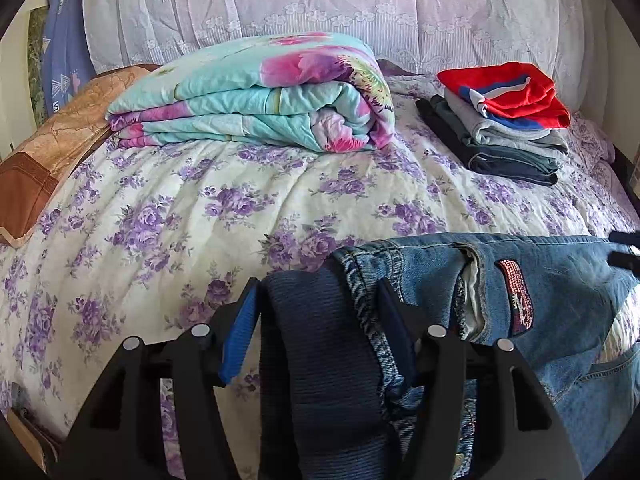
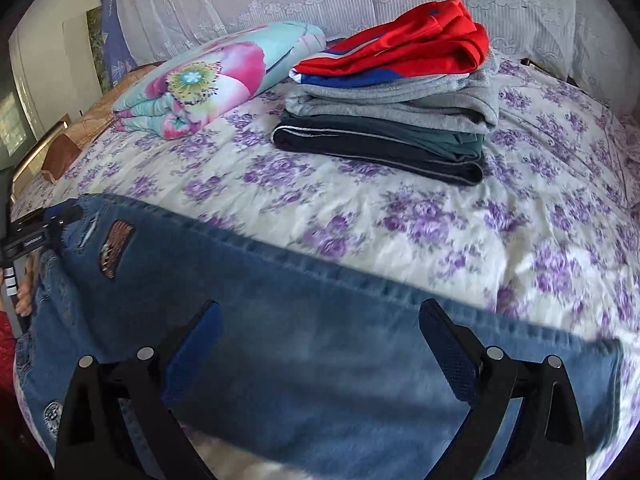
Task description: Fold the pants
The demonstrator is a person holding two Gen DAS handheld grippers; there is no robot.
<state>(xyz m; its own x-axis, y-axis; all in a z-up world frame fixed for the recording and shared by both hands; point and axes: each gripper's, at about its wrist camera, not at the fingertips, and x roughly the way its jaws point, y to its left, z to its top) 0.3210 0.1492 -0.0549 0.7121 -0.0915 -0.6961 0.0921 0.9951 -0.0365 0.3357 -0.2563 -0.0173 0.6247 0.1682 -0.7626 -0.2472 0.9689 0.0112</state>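
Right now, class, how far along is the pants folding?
Done: a folded stack sits on the bed. In hand: the jeans, waistband between the left tongs; the right tongs hang open above them. Left: folding and stacking them.

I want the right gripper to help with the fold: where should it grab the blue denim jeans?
Grip the seamed far edge of the blue denim jeans, coming from the near side with the right gripper. Its fingers stand open, and that edge lies straight across the floral bedspread.
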